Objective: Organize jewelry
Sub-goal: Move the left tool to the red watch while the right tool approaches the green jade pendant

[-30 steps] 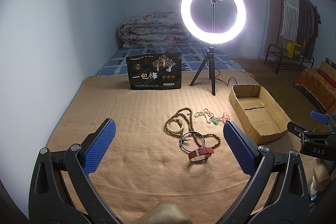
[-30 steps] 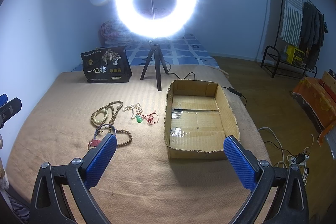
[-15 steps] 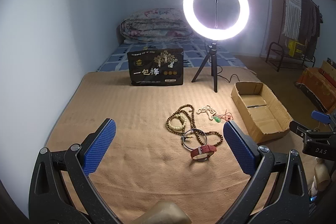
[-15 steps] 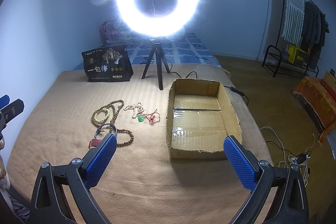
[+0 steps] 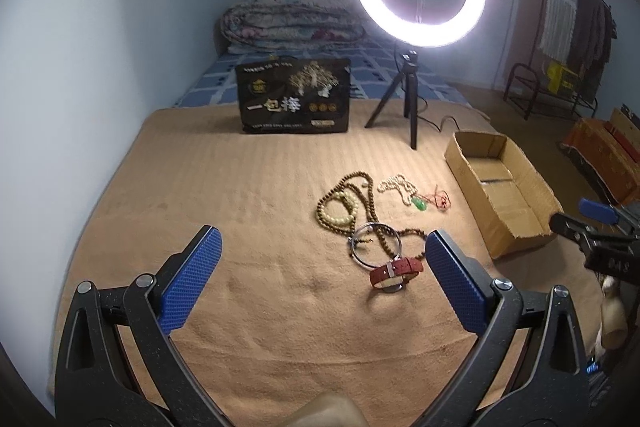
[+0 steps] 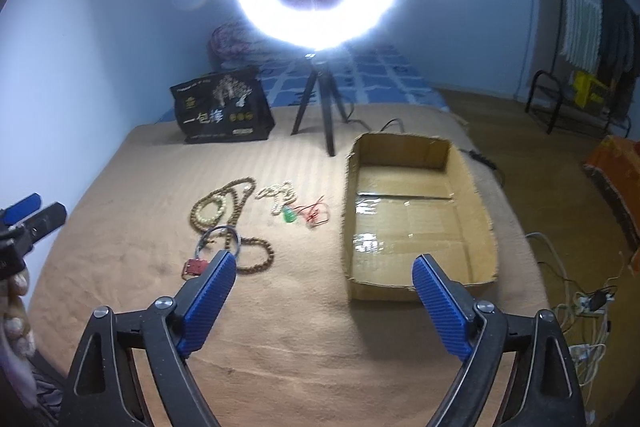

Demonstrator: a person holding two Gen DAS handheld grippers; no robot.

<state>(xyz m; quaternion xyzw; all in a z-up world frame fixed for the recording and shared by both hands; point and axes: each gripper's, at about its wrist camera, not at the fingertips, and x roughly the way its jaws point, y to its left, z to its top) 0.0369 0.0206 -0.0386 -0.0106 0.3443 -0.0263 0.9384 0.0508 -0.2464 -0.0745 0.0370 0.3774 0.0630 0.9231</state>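
The left gripper [image 5: 320,259] gapes wide; the red watch [image 5: 396,271] lies just inside its right finger [image 5: 454,289].

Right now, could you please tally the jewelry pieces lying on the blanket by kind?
Bead strands: 3, namely brown beads, pale bracelet, white necklace
Metal bangle: 1
Red-strap watch: 1
Green pendant on red cord: 1
Total: 6
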